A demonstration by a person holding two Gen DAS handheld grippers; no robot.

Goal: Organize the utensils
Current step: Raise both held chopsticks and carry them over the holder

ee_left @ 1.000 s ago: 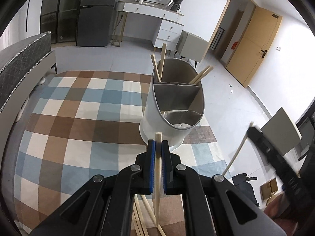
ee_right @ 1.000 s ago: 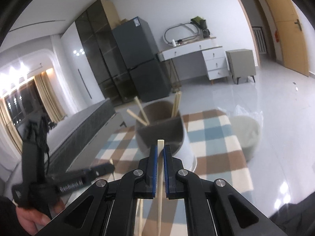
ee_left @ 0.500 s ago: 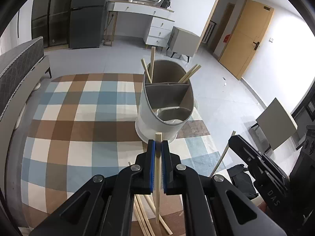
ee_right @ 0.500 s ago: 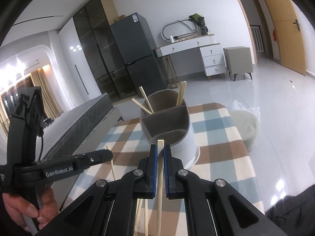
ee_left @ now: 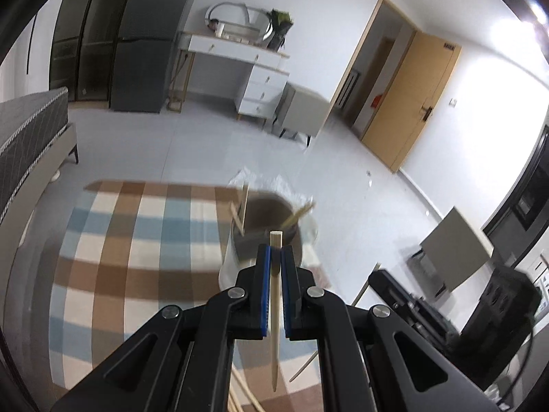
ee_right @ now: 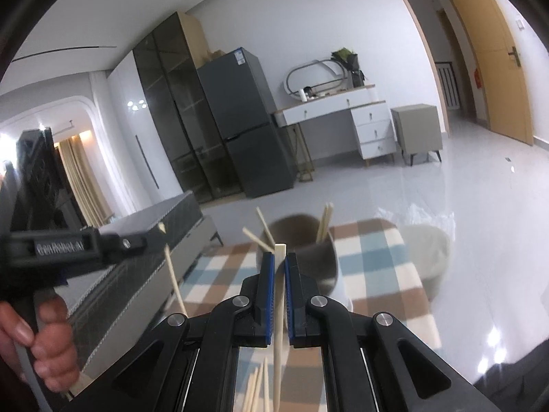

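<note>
Each gripper pinched one chopstick: the left gripper (ee_left: 273, 257) held its chopstick (ee_left: 275, 312) with the long axis running 12 to 6 o'clock, as did the right gripper (ee_right: 278, 261) with its own chopstick (ee_right: 278, 322). The utensil holder (ee_left: 267, 237) stood dead ahead at 12 o'clock of both on the checked tablecloth (ee_left: 137, 247), seemingly nearer the left. Sticks already leaned in its rear compartment (ee_right: 295, 233); spare chopsticks (ee_right: 255, 389) lay below at 6 o'clock. The holder's near side looked open.

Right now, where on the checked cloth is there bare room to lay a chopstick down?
The checked brown, blue and white cloth lies bare left of the grey oval utensil holder. It is crowded near the bottom edge, where loose wooden chopsticks lie under the grippers.
</note>
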